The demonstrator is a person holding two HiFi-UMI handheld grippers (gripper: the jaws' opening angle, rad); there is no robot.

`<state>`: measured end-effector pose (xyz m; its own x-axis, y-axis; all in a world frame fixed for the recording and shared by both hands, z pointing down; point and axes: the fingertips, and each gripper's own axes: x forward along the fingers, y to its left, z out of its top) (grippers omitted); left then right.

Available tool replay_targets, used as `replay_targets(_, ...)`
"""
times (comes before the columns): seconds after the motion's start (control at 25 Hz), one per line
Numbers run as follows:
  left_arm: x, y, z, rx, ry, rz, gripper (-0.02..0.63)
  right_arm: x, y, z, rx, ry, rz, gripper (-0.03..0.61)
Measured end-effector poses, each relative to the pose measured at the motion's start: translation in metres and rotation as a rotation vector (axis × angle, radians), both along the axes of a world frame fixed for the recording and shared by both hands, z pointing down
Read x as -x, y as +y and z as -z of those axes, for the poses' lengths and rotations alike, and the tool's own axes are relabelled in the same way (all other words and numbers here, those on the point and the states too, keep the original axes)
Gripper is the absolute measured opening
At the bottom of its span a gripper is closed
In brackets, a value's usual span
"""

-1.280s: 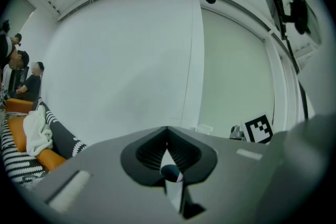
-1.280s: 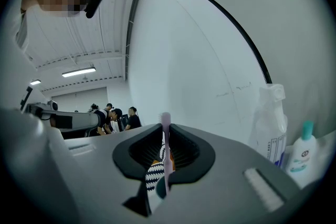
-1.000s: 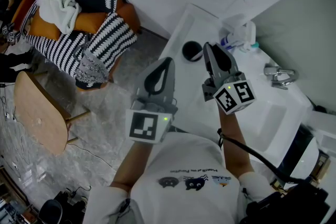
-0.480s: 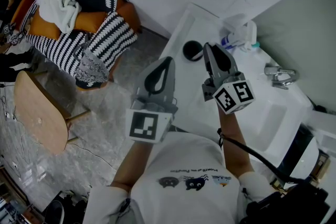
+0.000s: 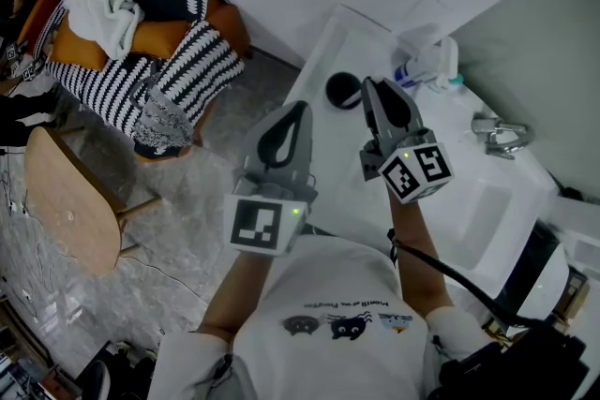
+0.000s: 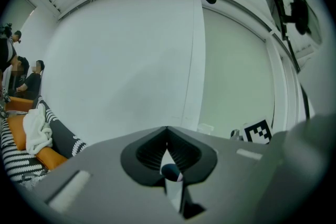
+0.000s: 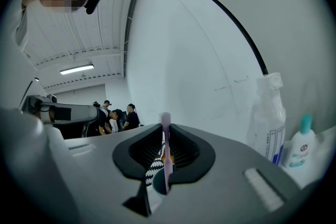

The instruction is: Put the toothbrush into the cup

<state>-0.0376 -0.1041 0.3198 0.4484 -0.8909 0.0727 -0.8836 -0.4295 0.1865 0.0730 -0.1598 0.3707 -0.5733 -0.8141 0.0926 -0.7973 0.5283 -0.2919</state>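
Two-handed and level, side by side at the near edge of the white counter [image 5: 337, 183]. With the right gripper [image 7: 165, 126]: pinched narrow on a pink toothbrush [image 7: 167, 157], upright in the jaws, its end poking just above their tips. With the left gripper [image 6: 167, 129]: closed tip to tip, nothing between. Just beyond the right gripper's tips and slightly left, on the counter: a black cup [image 5: 343, 91], apart from the toothbrush. Farther right: a clear spray bottle [image 7: 269, 120] beside a small teal-capped bottle [image 7: 300, 144], then a metal tap [image 5: 497, 134] over the sink [image 5: 487, 211]. Far left, off the counter: a sofa [image 5: 169, 37] draped in a striped blanket [image 5: 183, 70], and nearer, a wooden stool [image 5: 70, 206].
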Motion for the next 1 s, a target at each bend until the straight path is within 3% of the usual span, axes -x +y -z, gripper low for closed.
replay_targets(1.0,-0.001,-0.003,-0.004,0.006,0.001,-0.001,0.0,0.0,-0.001,-0.017,0.03,0.028,-0.006,0.043)
